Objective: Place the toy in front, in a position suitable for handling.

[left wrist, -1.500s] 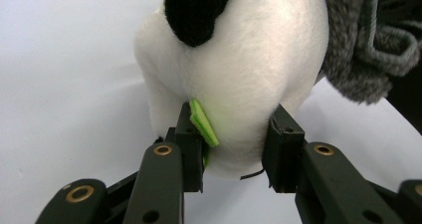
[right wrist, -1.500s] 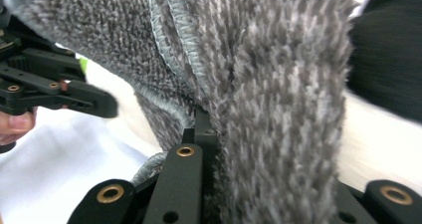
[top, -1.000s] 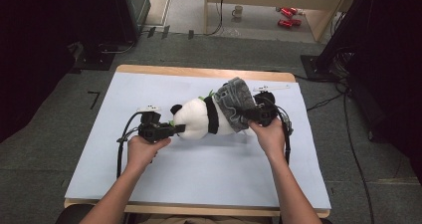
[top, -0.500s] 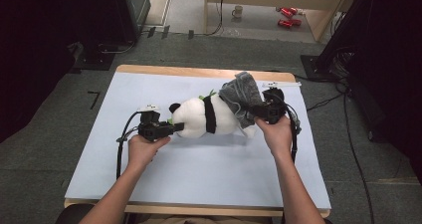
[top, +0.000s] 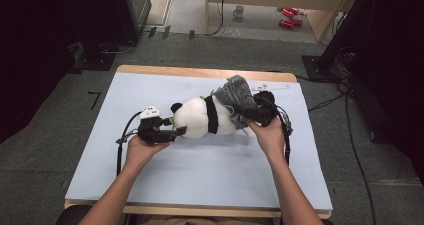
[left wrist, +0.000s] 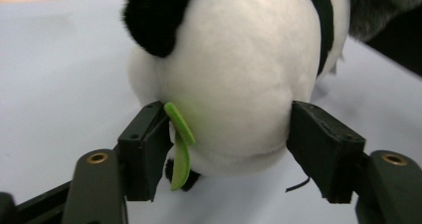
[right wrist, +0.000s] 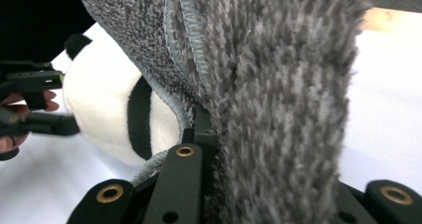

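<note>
Panda (top: 200,117): lies on its side on my pale blue surface (top: 200,175), mid-table, between my two hands.
My left gripper (top: 176,131): jaws have just been opening, now spread wide either side of the panda's head (its green leaf (left wrist: 180,144) beside one pad).
My right gripper (top: 248,116): clamped tight on the grey garment (top: 239,96) at the panda's rear.
</note>
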Available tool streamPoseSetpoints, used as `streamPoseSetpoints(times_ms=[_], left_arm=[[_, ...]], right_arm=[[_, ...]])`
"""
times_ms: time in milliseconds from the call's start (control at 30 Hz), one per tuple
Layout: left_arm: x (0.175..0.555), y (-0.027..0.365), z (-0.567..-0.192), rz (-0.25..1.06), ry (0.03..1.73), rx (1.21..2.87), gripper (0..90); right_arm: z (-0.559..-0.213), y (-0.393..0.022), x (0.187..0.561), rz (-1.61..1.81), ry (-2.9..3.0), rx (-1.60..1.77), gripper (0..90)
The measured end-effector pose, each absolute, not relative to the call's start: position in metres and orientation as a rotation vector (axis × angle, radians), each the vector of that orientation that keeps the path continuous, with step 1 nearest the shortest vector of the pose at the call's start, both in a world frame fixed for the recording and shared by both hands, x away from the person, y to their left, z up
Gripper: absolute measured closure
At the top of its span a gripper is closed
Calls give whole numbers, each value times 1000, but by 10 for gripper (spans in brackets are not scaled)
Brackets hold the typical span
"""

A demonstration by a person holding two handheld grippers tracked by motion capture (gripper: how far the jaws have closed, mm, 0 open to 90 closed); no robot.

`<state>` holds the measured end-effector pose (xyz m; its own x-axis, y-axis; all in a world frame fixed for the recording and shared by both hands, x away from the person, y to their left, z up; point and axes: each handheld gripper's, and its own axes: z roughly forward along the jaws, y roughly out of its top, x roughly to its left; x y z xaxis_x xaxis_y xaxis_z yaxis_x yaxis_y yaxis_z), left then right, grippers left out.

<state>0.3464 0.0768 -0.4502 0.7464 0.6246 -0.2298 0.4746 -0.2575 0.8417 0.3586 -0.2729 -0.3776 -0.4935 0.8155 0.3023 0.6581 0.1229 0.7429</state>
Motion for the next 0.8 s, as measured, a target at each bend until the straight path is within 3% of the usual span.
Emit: streamPoseSetpoints(times_ms=[333, 600, 800], left_arm=[[350, 66, -472, 211, 825, 1917, 276], [349, 66, -466, 171, 932, 1908, 554], [348, 66, -454, 45, 978, 1901, 637]], right_arm=[[-380, -274, 363, 1318, 2176, 1473, 790], [-370, -268, 357, 1374, 2184, 1464, 793], [-359, -243, 347, 1465, 2261, 1386, 794]])
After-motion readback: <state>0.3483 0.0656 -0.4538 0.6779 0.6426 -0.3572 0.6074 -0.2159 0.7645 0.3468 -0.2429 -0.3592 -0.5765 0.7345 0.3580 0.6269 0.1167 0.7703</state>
